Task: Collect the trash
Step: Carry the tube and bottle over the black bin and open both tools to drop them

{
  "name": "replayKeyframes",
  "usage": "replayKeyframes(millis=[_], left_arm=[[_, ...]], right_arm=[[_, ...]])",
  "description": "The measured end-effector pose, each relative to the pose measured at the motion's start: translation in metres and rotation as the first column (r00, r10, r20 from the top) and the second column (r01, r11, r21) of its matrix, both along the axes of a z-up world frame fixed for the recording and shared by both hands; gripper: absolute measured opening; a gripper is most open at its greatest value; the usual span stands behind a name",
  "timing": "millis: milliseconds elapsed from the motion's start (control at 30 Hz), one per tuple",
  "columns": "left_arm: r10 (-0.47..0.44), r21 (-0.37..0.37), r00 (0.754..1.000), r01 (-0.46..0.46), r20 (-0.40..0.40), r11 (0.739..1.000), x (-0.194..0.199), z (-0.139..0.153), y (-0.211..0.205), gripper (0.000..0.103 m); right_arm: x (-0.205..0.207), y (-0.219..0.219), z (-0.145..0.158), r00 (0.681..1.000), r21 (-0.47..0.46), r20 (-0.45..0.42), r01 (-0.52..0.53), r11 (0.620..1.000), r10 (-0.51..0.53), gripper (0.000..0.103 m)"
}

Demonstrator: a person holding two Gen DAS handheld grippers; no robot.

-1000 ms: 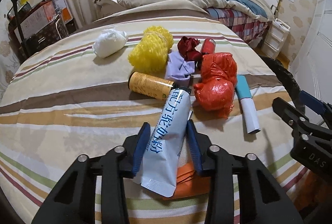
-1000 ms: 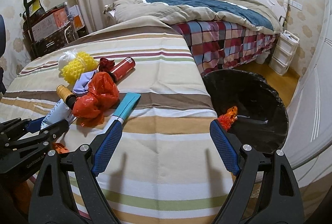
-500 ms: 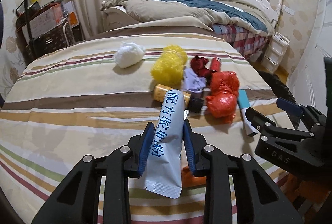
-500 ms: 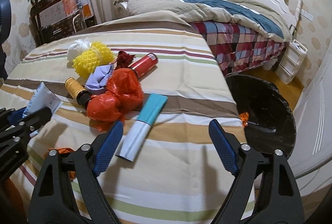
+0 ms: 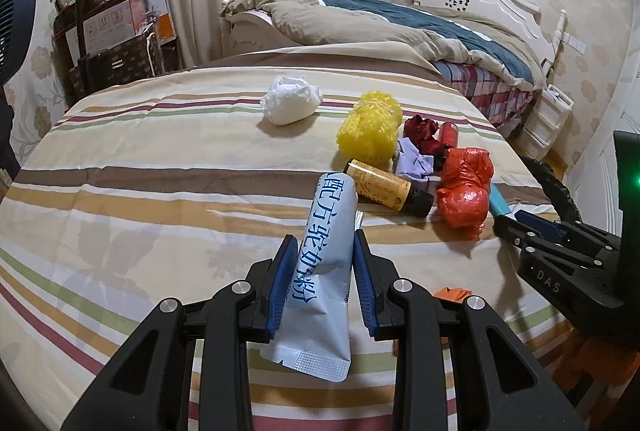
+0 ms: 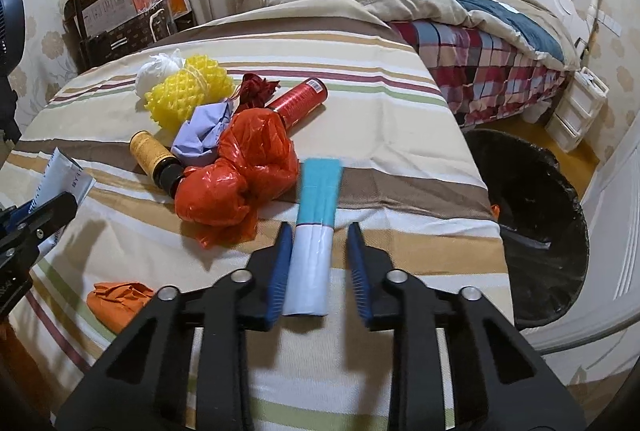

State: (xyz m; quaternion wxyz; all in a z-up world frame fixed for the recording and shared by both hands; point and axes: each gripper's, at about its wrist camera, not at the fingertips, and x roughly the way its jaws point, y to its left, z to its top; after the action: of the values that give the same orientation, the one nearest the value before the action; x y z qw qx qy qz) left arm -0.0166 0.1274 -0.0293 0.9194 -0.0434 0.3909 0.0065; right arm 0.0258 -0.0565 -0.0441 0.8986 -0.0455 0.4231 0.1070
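**Desk:** What do you count, biggest first?

**Me:** One surface [image 5: 160, 167] under a striped cloth. One black bin [image 6: 532, 231] stands on the floor off its right edge. On the cloth I count one of each:
- an orange-red plastic bag bundle [image 6: 240, 187]
- a yellow foam net [image 6: 188, 91]
- a white bag wad [image 5: 290, 101]
- a pale blue pouch [image 5: 328, 251]
- a teal-and-white roll [image 6: 314, 231]

Then there are two cylinders, an amber bottle [image 5: 380, 185] with a black cap and a red can [image 6: 300, 99]. The small things are one lilac paper crumple [image 6: 204, 131], one dark red crumple [image 6: 256, 89] and one orange scrap [image 6: 118, 297].

**Desk:** Where does it all lie?

**Me:** Most of it is heaped toward the right edge. The wad lies apart, nearer the far edge, and the scrap is by the near edge.

**Desk:** And the claws?

**Me:** My left claw [image 5: 323, 243] is narrow and clamped on the pouch, which stands up between the pads, clear of the cloth. My right claw [image 6: 319, 231] is closing narrow around the white end of the roll. One pad is against it, and I see a sliver of gap at the other. The roll lies near the right edge, just beside the bundle.

**Desk:** How do the views differ?

**Me:** Only the right view looks into the bin, where there is one orange bit. The left view catches just the rim. Only the left view shows the pouch's blue print. In the right view I see just one corner of the pouch. The left view also hides most of the roll behind my right claw, and most of the can.
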Motion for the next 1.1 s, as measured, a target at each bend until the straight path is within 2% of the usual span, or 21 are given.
replayKeyframes(millis=[333,533,833,1100], left_arm=[[0.007,-0.028,1.000,-0.006,0.012,1.000,-0.006,-0.002,-0.007,0.031],[-0.019,-0.038,0.998,0.021,0.053,0.999,-0.011,0.007,-0.024,0.031],[-0.102,-0.011,0.991,0.103,0.086,0.995,-0.001,0.019,-0.071,0.031],[-0.185,0.002,0.976,0.186,0.117,0.983,0.020,0.030,-0.124,0.031]], right_arm=[[-0.009,-0.012,0.004,1.000,0.046,0.008,0.005,0.999,-0.006,0.017],[-0.018,-0.029,0.012,0.999,0.073,0.037,0.026,0.997,-0.029,0.017],[-0.027,-0.071,0.033,0.987,0.097,0.115,0.099,0.990,-0.110,0.017],[-0.021,-0.125,0.041,0.960,0.108,0.161,0.214,0.971,-0.229,0.017]])
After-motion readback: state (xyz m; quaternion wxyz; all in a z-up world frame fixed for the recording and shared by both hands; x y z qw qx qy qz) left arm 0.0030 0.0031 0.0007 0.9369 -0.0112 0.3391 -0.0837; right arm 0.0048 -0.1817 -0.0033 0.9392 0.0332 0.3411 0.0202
